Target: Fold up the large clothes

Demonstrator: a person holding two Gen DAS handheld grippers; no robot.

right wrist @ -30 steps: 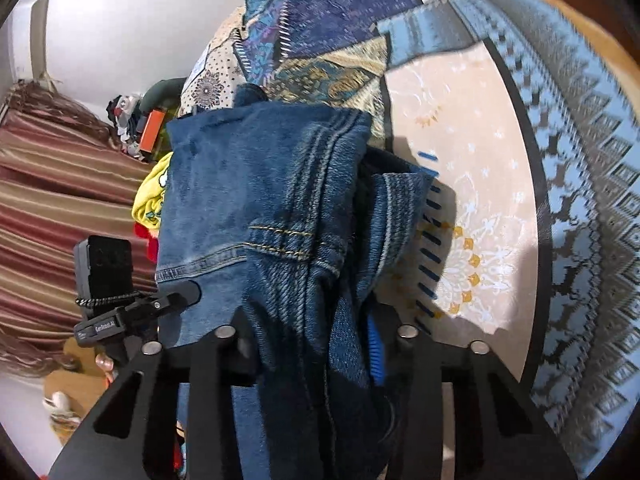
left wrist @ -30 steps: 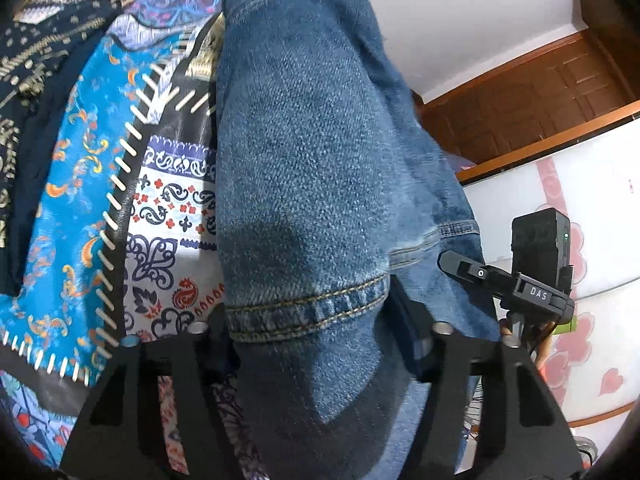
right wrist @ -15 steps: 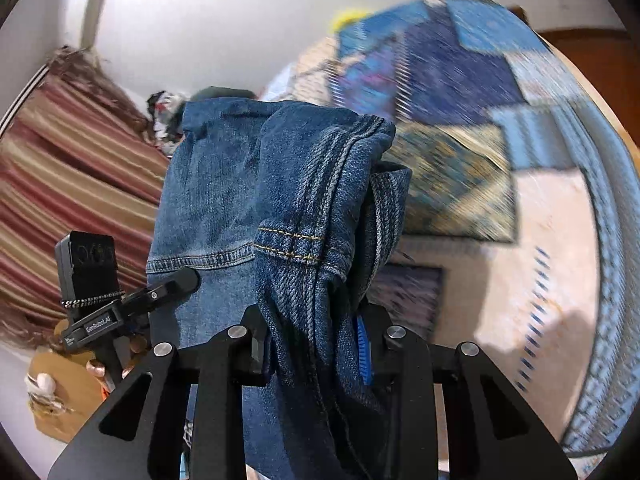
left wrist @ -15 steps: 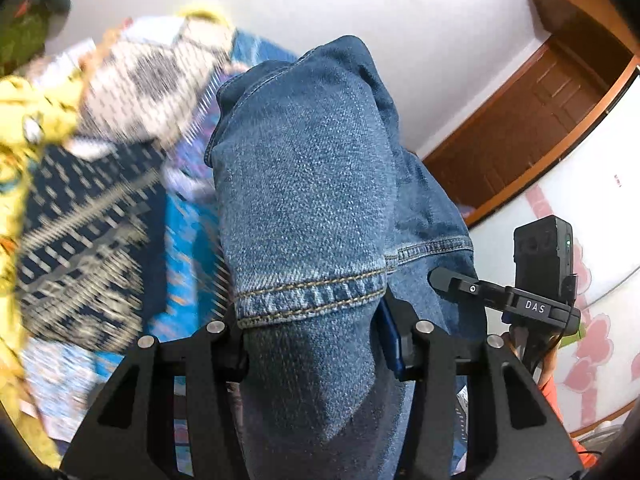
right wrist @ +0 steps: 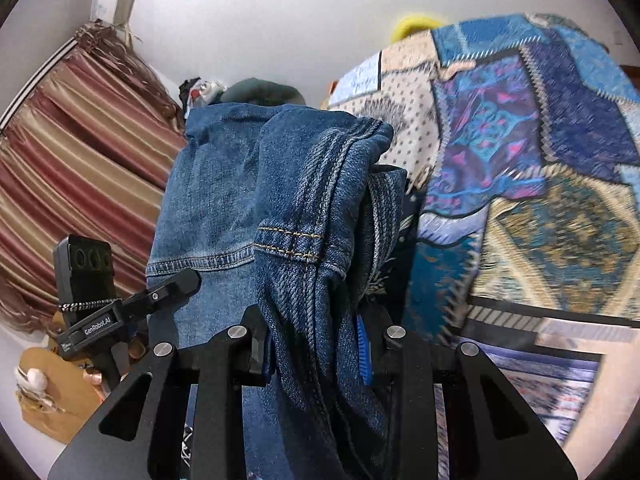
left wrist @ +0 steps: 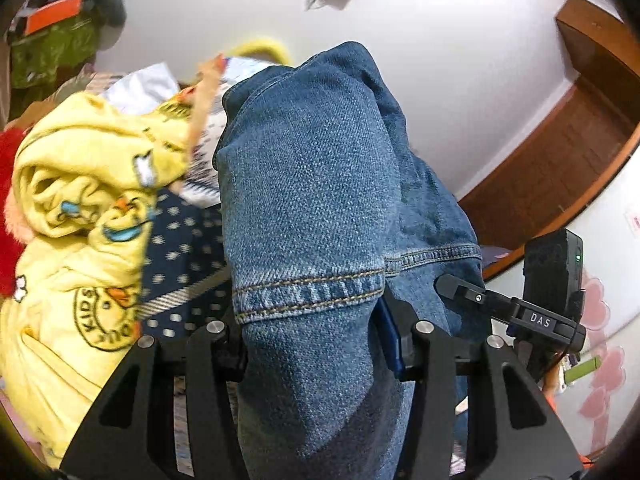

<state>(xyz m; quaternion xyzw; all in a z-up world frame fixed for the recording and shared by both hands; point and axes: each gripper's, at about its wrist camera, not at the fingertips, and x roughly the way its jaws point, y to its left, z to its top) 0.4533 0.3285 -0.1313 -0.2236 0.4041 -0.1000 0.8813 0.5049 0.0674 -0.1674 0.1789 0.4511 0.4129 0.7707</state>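
A pair of blue jeans (left wrist: 308, 208) hangs folded between both grippers, lifted off the bed. My left gripper (left wrist: 316, 344) is shut on a thick bundle of denim near a stitched hem. In the right wrist view the jeans (right wrist: 248, 200) drape over my right gripper (right wrist: 316, 344), which is shut on a bunched seam of the same garment. Each view shows the other gripper's camera mount at the far side of the denim. The jaws' pads are mostly hidden by cloth.
A patchwork bedspread (right wrist: 520, 160) covers the bed below. A yellow printed blanket (left wrist: 80, 220) is piled at the bed's left, with a red item (left wrist: 8, 200) beside it. Striped curtains (right wrist: 80, 160), a white wall and a brown wooden door (left wrist: 560, 160) surround the bed.
Both grippers have risen and swung across the bed with the jeans held in them. The views tilted up, so wall, curtains and the yellow blanket now show instead of mostly bedspread.
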